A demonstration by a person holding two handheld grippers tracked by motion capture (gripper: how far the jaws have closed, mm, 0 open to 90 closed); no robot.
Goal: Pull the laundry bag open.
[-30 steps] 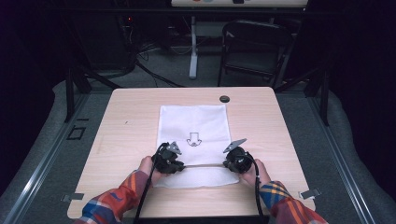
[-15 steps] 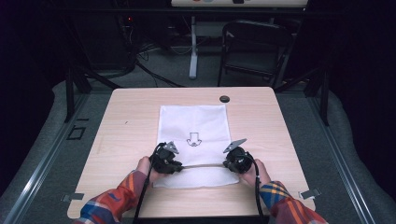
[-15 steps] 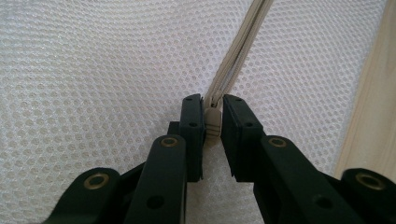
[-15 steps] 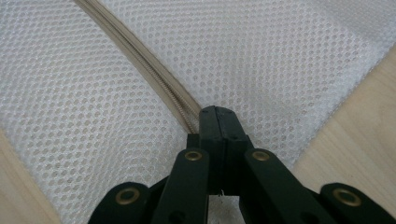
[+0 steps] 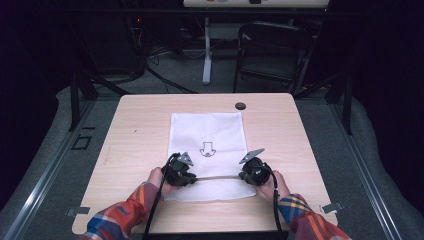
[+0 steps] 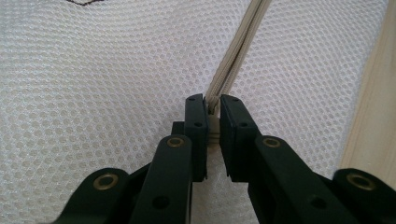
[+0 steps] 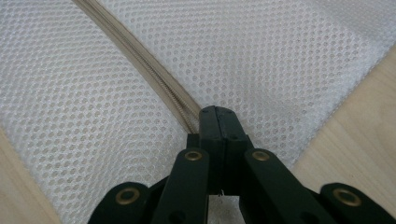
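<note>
A white mesh bag [image 5: 207, 145] lies flat on the counter [image 5: 135, 145], and the person has both grippers down at its near end, one on each side of the beige zipper [image 5: 216, 177] that runs between them. The left gripper [image 6: 212, 114] is nearly closed, its jaws pinched on the zipper's end, where a small pale piece, perhaps the slider or the end stop, sits between the pads; those jaws have just been nipping in a touch tighter on it. From there the zipper tape [image 6: 238, 51] runs straight ahead of the jaws and away over the mesh. The right gripper [image 7: 217, 116] is clamped fully shut at the other end, the zipper [image 7: 140, 60] leading off ahead and to its left; what exactly it grips under the pads I cannot make out, likely the tape or the fabric edge right beside it. To my eye this bag is light, soft and floppy: the open weave will stretch, bunch and slide on the smooth wood if pulled loosely. The sensible hold is what I see here, on the firmer zipper band at its ends, keeping it taut between the two grippers, rather than on the loose netting, which could snag.
</note>
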